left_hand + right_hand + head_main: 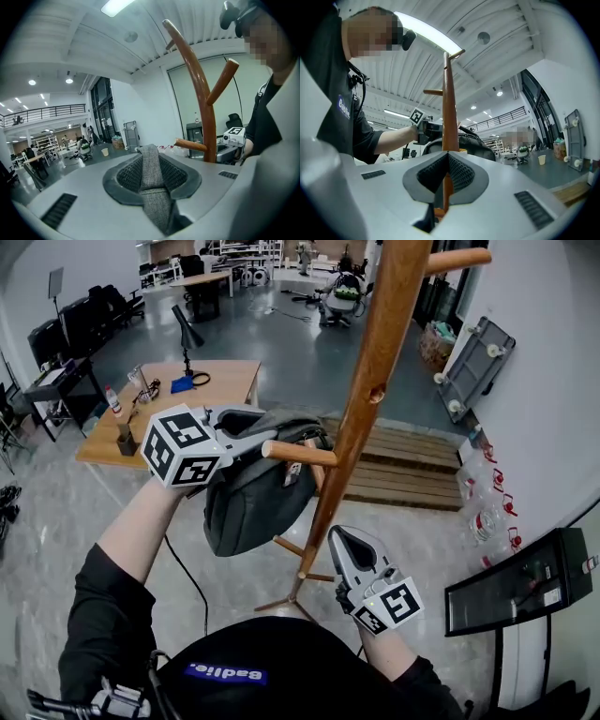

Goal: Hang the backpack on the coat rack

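In the head view a dark grey backpack (246,501) hangs from my left gripper (274,433), which is shut on its grey woven top strap (153,180). The bag sits just left of the wooden coat rack pole (367,381), level with a short peg (300,454) that points toward it. The left gripper view shows that pole (205,112) and the peg (189,144) ahead to the right. My right gripper (340,538) is low beside the pole, shut and holding nothing. In the right gripper view (446,159) the pole (449,108) rises straight ahead, with the backpack (474,143) behind it.
A wooden desk (225,381) with a black lamp stands behind the backpack. A slatted wooden platform (412,460) lies past the rack's base. A black monitor (520,585) is at the right, and a tipped grey dolly (478,357) leans on the wall.
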Demonstrator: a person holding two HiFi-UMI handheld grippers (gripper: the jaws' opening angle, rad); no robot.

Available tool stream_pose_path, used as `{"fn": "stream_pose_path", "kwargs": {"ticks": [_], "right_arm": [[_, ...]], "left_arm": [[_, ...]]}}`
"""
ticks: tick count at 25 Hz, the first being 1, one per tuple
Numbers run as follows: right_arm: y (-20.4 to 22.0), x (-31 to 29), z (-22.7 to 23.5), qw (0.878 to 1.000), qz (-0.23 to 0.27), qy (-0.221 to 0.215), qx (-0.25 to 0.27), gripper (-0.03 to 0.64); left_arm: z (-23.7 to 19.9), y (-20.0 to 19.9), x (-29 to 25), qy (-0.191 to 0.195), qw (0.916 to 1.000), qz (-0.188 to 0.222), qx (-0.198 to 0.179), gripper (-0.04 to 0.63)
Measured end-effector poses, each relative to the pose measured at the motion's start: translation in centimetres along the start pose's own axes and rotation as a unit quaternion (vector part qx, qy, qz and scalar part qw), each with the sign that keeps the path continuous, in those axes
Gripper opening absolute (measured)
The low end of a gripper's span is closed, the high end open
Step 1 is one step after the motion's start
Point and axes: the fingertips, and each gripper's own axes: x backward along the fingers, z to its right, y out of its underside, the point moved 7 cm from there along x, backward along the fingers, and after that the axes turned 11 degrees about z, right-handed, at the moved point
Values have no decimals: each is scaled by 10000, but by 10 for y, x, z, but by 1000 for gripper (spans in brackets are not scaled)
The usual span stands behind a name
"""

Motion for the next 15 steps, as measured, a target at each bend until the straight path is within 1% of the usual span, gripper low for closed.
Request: {"fn": "stream_pose_path", "kwargs": {"ticks": [3, 7, 15], "right_arm": [[-3, -1, -2, 9999, -8, -116, 101, -3], [-2, -5, -3, 9998, -24, -151, 90, -3], [2, -8, -4, 9998, -54, -168, 97, -3]], "left_arm": [[4, -7, -4, 75, 9999, 9, -72, 106], [7, -14, -2, 200, 9996, 5, -204, 107], [21, -25, -11, 565, 9955, -98, -755, 107]]}}
